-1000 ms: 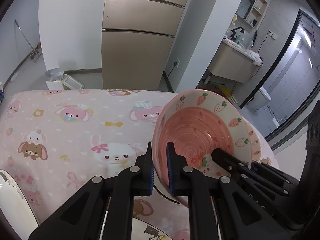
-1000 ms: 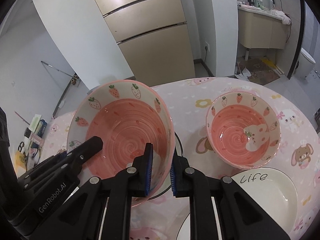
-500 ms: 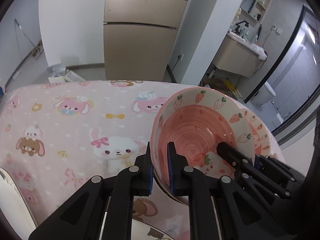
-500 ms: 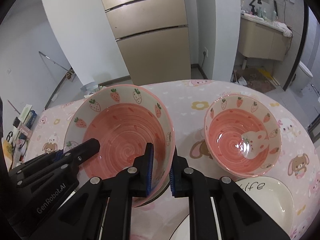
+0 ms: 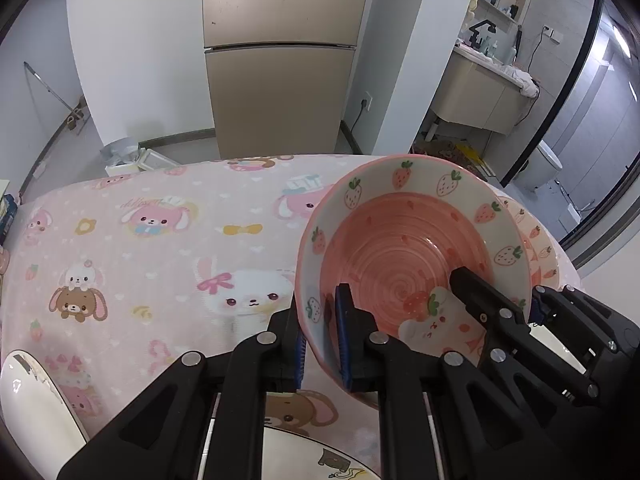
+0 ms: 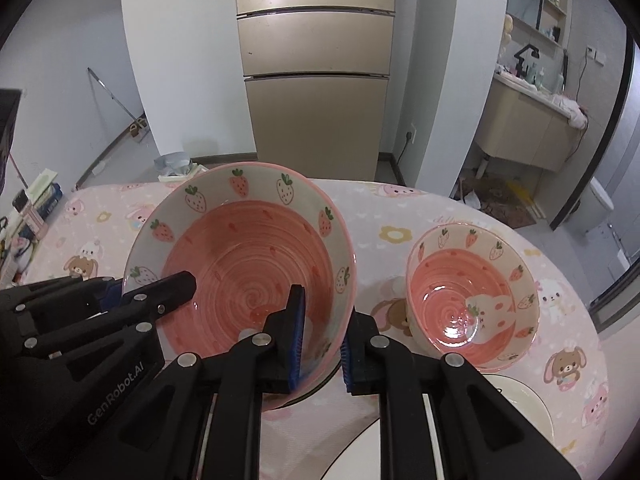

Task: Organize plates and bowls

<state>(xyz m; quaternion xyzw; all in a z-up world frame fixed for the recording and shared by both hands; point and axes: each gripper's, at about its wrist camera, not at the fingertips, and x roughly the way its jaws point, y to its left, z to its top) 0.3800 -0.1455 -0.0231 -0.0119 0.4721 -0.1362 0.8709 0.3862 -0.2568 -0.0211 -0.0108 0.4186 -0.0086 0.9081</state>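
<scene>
Grippers, left [image 5: 322,336] and right [image 6: 320,340], both pinch opposite rims of the large pink strawberry ceramic bowl [image 6: 240,264]; I hold it tilted above the pink cartoon tablecloth [image 5: 160,240], probably to nest it with the smaller matching bowl [image 6: 472,296].

Two pink strawberry bowls show: the large bowl [image 6: 248,264] over the table's middle and the small bowl [image 6: 472,300] toward the table's right edge. Three white plates show: one plate [image 5: 36,404] at the left edge, a printed plate [image 5: 312,456] at the near edge, and a lettered plate [image 6: 524,412] at the near right corner.
</scene>
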